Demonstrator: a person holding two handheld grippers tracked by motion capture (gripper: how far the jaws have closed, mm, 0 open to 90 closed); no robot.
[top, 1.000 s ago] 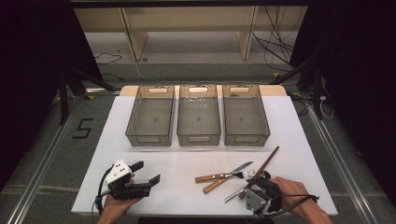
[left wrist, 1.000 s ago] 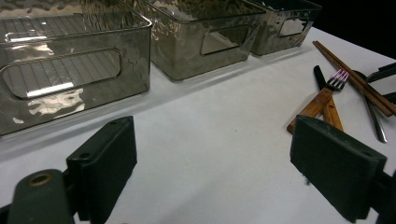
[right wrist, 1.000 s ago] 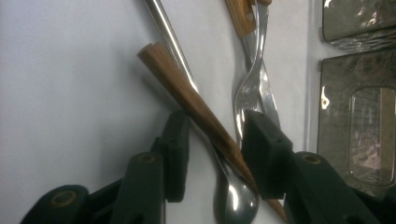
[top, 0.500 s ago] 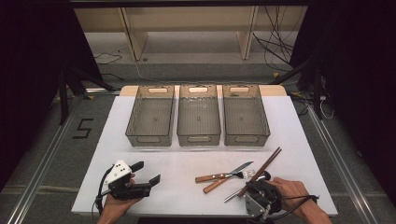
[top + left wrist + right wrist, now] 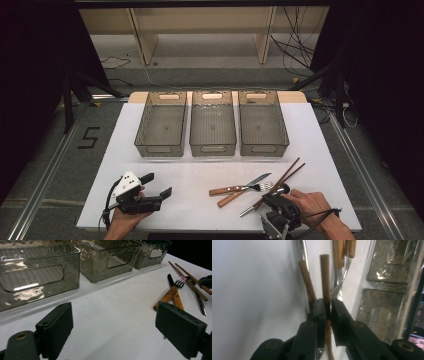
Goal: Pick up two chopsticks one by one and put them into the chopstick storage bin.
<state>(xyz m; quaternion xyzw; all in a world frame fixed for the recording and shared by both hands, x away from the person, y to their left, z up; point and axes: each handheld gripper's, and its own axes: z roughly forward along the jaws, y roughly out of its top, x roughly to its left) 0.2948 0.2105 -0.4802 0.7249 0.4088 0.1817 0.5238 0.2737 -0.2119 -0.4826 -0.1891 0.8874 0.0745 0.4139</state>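
Right gripper (image 5: 327, 311) jaws have just been closing, now pinching one chopstick (image 5: 325, 277); its long axis runs toward 1 o'clock across the table (image 5: 200, 200); left gripper (image 5: 157, 186) idle, jaws wide.

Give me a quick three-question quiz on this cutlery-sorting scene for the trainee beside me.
1. True or false: the right gripper has its jaws closed on one chopstick.
2. How many clear bins stand in the row at the far side of the table?
3. The left gripper is: A) shut on the fork, B) open over bare table, C) inside a bin.

Key
1. True. Its jaws have just been closing, and the right gripper view shows the pads pressing on one chopstick, with the second chopstick lying outside them.
2. Three, side by side, with nothing visible inside.
3. B. Its jaws stand wide apart with nothing between them.
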